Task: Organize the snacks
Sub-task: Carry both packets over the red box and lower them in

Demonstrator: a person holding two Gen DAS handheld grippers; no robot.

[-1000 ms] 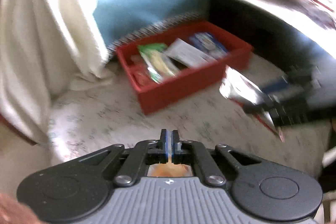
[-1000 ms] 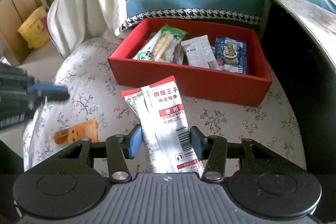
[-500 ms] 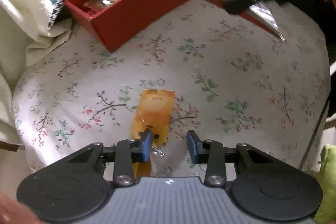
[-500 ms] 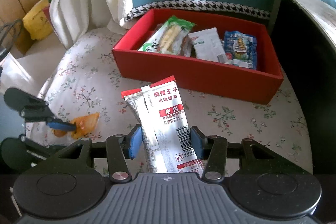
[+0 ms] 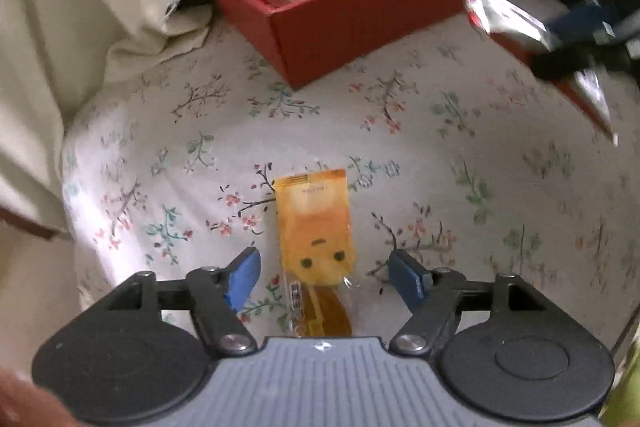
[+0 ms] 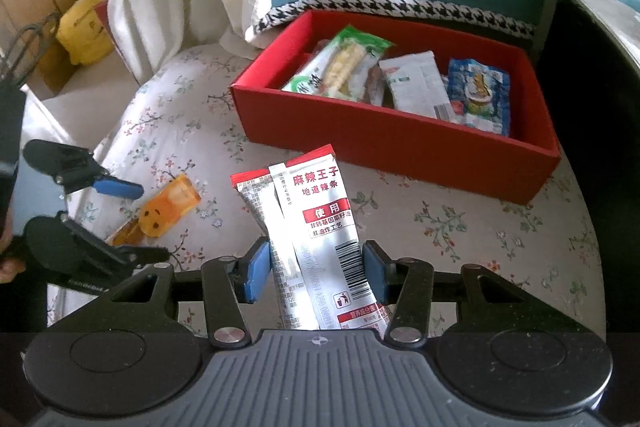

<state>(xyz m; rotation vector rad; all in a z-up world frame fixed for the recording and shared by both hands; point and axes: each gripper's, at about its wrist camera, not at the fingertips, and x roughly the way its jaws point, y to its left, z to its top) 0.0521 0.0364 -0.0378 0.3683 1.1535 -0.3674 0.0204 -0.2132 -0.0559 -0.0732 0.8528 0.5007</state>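
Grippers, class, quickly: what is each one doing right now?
Left gripper: open, straddling the orange snack packet.
Right gripper: shut on the white and red snack packets.

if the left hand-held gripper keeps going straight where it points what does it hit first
Most likely the orange plastic snack packet lying on the floral cloth, centred between the open left hand-held gripper fingers; the red cardboard box sits farther beyond.

Orange snack packet (image 5: 316, 227) flat on cloth
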